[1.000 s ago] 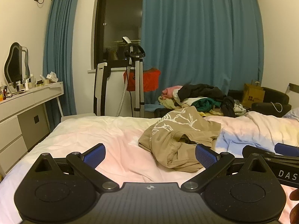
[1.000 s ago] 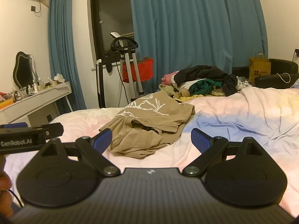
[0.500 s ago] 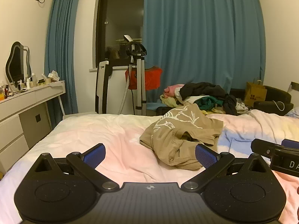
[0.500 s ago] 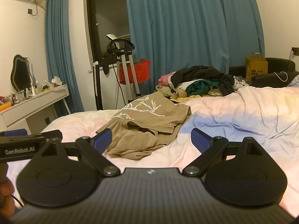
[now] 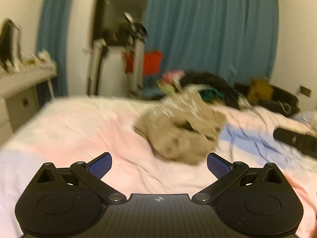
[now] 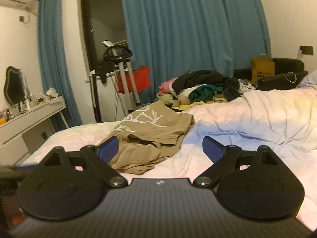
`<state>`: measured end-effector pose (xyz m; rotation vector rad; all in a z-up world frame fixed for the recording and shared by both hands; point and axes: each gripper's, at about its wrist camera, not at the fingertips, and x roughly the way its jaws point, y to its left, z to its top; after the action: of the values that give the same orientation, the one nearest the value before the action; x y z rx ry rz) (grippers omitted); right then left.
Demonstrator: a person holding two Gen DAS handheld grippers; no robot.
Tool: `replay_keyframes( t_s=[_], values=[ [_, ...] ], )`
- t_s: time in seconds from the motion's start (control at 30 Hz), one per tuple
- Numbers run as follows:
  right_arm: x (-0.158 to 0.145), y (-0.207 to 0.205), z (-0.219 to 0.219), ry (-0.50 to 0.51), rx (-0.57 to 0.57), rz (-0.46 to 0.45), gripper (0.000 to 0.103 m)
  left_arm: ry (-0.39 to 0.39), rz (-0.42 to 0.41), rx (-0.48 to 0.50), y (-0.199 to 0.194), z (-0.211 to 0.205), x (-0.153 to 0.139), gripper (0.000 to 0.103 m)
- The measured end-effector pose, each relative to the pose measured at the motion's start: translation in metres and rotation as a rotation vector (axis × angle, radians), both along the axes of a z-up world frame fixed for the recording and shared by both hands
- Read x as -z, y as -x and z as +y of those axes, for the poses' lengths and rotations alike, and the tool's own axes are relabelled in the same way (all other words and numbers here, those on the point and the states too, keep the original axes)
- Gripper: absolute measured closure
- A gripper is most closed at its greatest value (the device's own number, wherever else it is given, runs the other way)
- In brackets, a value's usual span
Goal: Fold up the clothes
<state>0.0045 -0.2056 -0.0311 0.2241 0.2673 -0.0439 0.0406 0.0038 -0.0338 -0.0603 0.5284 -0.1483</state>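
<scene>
Shirt [image 6: 150, 136] lies crumpled on the bed [image 6: 257, 123], tan with a white print, just ahead of both your tongs. Your left tongs [image 5: 159, 163] and right tongs [image 6: 160, 147] are spread wide and hold nothing, apart from the cloth.

Warm, dim indoor light is filling the room. Left wrist view is smearing w/ motion blur; right wrist view is staying sharp. Fisheye is bending both pics' edges, corners going black.
</scene>
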Motion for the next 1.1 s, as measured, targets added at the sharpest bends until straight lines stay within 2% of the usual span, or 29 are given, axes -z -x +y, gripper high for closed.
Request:
replay_keyframes(
  t_s=[0.1, 0.3, 0.5, 0.6, 0.63, 0.67, 0.73, 0.8, 0.93, 1.1],
  values=[
    [0.000, -0.004, -0.009, -0.032, 0.036, 0.000, 0.010, 0.006, 0.095, 0.046, -0.035, -0.015, 0.018, 0.000],
    [0.016, -0.024, -0.029, -0.090, 0.101, 0.031, 0.010, -0.014, 0.165, 0.080, -0.115, -0.049, 0.054, 0.000],
    [0.038, -0.053, -0.040, -0.080, 0.128, 0.074, 0.010, 0.112, 0.178, -0.022, -0.182, -0.054, 0.090, 0.001],
    [0.049, -0.071, -0.040, -0.051, 0.122, 0.088, 0.010, 0.162, 0.134, -0.053, -0.193, -0.047, 0.096, 0.014],
    [0.052, -0.076, -0.040, -0.041, 0.119, 0.093, 0.010, 0.173, 0.122, -0.051, -0.195, -0.044, 0.096, 0.028],
    [0.056, -0.081, -0.039, -0.030, 0.116, 0.098, 0.010, 0.178, 0.124, -0.047, -0.197, -0.040, 0.094, 0.045],
    [0.060, -0.087, -0.042, -0.030, 0.117, 0.099, 0.010, 0.148, 0.129, -0.036, -0.200, -0.033, 0.090, 0.067],
    [0.063, -0.091, -0.044, -0.040, 0.121, 0.092, 0.010, 0.107, 0.105, -0.014, -0.198, -0.025, 0.079, 0.077],
    [0.066, -0.094, -0.047, -0.052, 0.139, 0.078, 0.010, -0.008, -0.045, 0.045, -0.174, -0.011, 0.039, 0.084],
    [0.059, -0.085, -0.038, -0.023, 0.113, 0.034, 0.010, -0.069, -0.176, 0.123, -0.127, 0.025, -0.015, 0.086]
  ],
)
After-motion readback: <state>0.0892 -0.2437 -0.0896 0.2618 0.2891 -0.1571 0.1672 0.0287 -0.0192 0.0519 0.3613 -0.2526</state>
